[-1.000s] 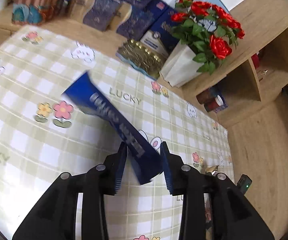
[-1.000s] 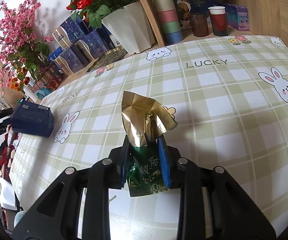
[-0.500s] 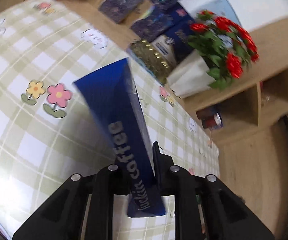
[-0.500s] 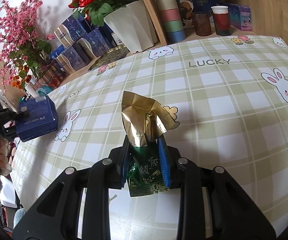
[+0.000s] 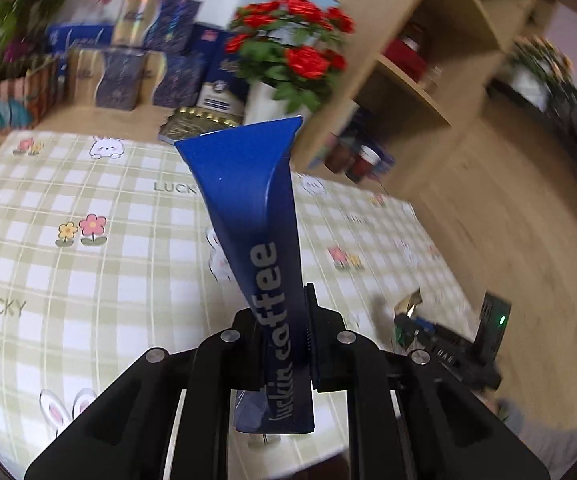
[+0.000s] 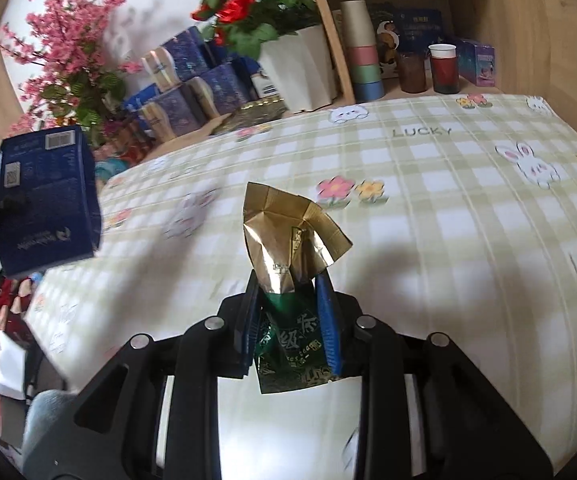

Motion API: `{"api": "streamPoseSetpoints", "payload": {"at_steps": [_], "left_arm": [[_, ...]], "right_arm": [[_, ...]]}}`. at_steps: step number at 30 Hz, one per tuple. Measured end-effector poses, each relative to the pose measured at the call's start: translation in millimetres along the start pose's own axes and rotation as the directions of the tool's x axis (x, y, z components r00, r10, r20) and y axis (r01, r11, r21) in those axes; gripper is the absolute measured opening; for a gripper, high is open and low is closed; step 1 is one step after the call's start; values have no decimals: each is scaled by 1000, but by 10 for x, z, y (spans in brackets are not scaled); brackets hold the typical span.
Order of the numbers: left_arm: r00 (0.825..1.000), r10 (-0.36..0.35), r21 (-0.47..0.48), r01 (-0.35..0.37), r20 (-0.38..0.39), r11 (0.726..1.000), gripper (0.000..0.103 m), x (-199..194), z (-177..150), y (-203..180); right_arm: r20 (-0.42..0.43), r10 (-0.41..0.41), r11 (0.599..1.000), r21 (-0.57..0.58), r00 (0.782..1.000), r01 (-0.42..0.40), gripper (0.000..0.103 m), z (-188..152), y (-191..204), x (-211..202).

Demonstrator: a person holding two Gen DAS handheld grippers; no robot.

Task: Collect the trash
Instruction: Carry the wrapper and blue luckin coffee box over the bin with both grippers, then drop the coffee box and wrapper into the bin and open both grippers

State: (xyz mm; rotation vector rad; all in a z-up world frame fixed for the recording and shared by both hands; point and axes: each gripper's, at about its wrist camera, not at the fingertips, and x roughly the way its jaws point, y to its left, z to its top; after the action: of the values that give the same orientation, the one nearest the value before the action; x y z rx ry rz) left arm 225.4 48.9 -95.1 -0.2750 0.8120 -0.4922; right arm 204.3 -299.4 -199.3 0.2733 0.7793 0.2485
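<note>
I've got the left tool squeezed flat on the blue coffee box and the right tool clamped on the tea packet, both clear of the desk for binning.

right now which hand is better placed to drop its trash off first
Neither has a clear edge: no bin shows. The left gripper, whose jaws have just closed, pinches the blue coffee box; the right gripper clamps the green tea packet. Both are lifted off the checked tablecloth.
</note>
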Motion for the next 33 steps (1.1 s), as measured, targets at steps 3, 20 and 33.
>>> {"api": "streamPoseSetpoints", "payload": {"at_steps": [3, 20, 33], "left_arm": [[999, -30, 30, 31, -31, 999, 14, -112, -298, -183], [956, -79, 226, 147, -282, 963, 15, -298, -1678, -845], [815, 132, 354, 94, -564, 931, 15, 537, -2458, -775]], "right_arm": [[-1, 28, 999, 17, 1000, -28, 30, -183, 149, -272], [7, 101, 995, 11, 995, -101, 30, -907, 722, -1228], [18, 86, 996, 23, 996, -86, 30, -1046, 600, -1484]]}}
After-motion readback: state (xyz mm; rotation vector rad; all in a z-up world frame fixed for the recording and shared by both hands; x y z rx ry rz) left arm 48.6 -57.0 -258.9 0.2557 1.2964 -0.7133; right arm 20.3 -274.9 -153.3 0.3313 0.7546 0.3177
